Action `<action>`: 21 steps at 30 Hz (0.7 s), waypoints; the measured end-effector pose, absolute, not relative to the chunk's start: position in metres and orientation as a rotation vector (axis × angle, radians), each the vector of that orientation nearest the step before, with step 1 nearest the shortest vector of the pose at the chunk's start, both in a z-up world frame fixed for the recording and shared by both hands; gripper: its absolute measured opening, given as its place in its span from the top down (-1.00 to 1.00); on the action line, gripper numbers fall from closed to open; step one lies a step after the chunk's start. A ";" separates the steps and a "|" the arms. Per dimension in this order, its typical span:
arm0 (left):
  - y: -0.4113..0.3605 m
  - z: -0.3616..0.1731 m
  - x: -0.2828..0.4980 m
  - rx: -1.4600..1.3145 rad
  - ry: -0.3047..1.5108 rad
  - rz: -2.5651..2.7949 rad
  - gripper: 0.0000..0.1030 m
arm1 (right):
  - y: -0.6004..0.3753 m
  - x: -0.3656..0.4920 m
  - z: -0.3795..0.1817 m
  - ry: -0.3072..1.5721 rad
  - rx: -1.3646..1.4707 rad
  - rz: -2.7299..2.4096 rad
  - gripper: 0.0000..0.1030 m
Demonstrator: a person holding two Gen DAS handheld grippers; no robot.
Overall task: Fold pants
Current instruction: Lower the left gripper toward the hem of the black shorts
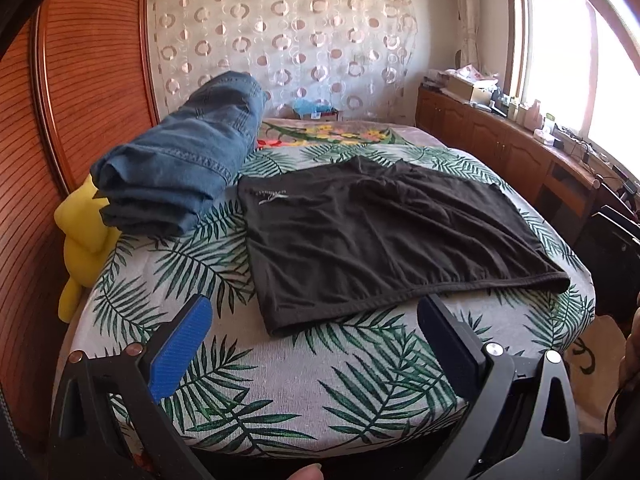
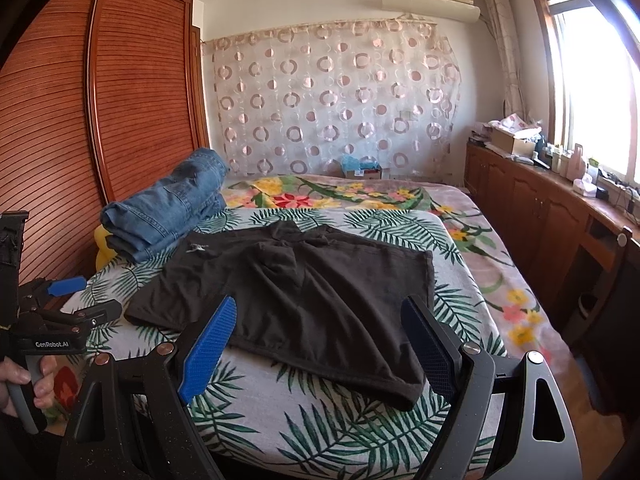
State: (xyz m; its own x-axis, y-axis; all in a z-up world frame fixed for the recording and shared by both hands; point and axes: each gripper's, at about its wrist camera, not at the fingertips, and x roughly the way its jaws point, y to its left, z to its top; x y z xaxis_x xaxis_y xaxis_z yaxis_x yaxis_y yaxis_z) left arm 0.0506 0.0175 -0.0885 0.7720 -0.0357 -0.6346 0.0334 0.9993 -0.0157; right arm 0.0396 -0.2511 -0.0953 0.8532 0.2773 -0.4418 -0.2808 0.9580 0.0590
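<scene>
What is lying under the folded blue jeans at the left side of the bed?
The folded blue jeans rest on the leaf-print sheet. A yellow plush toy sticks out beneath their left edge; how far it reaches under the jeans is covered.

Bed (image 1: 280, 420) covered with a grey sheet printed in green palm fronds, with a floral blanket (image 2: 320, 194) in red, yellow and green spread across the far end. Lying flat near the middle of the sheet, black pants (image 1: 380, 232), waistband toward the near edge and slightly rumpled, a small pale logo near the far left corner. Resting at the far left of the bed, just beside the pants, a folded stack of blue jeans (image 1: 188, 160), with a yellow plush toy (image 1: 82, 240) wedged at the bed's left edge beneath the stack.
</scene>
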 end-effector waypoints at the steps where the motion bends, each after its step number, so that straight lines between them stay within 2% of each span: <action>1: 0.020 -0.092 0.053 -0.008 0.699 -0.031 -0.99 | -0.252 0.040 -0.096 0.472 -0.008 0.290 -0.67; 21: 0.061 -0.137 0.073 -0.028 0.798 0.007 -0.99 | -0.247 0.049 -0.097 0.602 -0.064 0.282 -0.67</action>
State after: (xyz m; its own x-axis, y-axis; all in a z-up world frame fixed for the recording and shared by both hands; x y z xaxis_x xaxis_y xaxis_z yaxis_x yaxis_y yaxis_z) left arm 0.0733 0.0611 -0.1374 0.6983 -0.0043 -0.7158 -0.0171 0.9996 -0.0226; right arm 0.0495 -0.2471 -0.0968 0.7872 0.2427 -0.5669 -0.2800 0.9597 0.0220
